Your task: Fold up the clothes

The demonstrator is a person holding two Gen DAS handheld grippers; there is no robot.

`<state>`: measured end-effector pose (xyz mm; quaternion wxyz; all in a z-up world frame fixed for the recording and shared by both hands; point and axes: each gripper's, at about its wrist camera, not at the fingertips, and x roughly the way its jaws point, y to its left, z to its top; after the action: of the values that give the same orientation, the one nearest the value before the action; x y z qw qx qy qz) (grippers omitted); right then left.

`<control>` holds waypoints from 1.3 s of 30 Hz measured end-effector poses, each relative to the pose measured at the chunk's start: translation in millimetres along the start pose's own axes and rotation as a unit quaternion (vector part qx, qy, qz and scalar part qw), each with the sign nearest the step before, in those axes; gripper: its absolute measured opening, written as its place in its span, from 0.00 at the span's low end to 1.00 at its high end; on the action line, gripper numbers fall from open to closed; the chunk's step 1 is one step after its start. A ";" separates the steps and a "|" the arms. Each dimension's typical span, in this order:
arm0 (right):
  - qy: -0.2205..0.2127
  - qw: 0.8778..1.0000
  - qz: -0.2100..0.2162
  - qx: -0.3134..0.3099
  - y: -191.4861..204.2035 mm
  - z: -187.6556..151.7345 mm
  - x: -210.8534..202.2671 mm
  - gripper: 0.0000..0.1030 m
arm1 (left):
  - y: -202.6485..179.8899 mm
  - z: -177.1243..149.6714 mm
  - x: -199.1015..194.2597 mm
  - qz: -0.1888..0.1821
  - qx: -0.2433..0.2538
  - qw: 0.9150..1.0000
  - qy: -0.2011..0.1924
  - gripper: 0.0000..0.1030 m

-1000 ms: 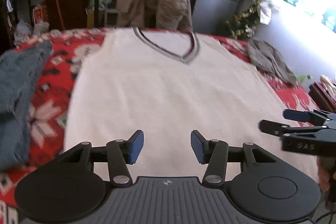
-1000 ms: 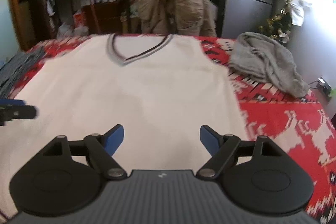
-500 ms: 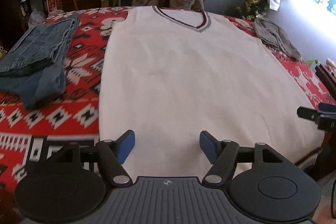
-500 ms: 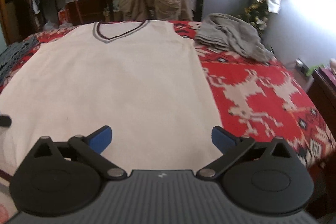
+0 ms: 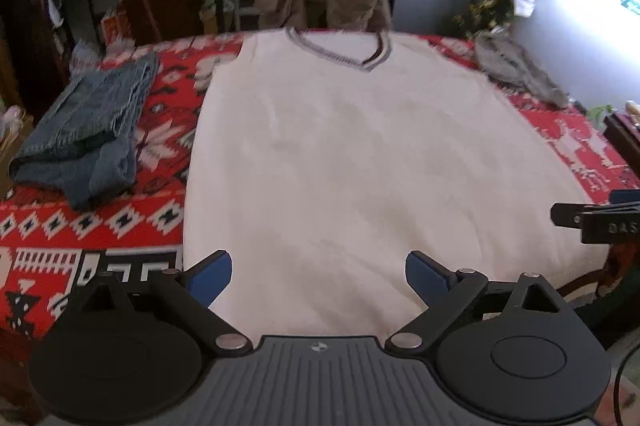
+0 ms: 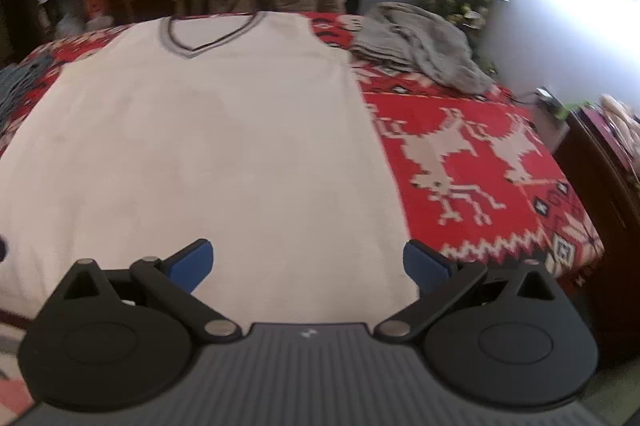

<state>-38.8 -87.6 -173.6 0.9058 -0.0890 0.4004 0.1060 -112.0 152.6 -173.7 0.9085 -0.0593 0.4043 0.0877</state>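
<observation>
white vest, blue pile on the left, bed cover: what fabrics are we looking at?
White vest: looks like a soft matte knit, given its striped ribbed V-neck trim; the weave is too blurred to confirm.
Blue pile: probably denim, faded blue with stiff, thick folds.
Bed cover: a matte woven or knit blanket, with a blocky, pixel-like reindeer pattern.

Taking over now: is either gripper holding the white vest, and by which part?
Nothing is held. The left gripper, jaws opening, and the right gripper, jaws wide, both hover empty by the white vest's hem.
</observation>
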 end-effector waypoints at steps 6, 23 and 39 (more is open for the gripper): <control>0.006 1.000 -0.013 -0.015 15.5 1.9 2.7 0.99 | 4.1 1.7 5.2 -0.028 -0.028 0.999 0.021 0.91; 0.048 0.998 0.042 0.014 9.5 -6.4 31.0 0.99 | -1.4 2.4 31.2 0.005 -0.029 0.999 0.034 0.91; 0.060 0.997 0.037 0.017 12.0 -4.7 34.0 0.99 | -8.0 6.2 43.4 0.026 0.017 0.998 0.053 1.00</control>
<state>-23.0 -73.2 -203.0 0.8769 -0.0646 0.4591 0.1269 -77.3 150.7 -201.6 0.8839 -0.0378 0.4550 0.1015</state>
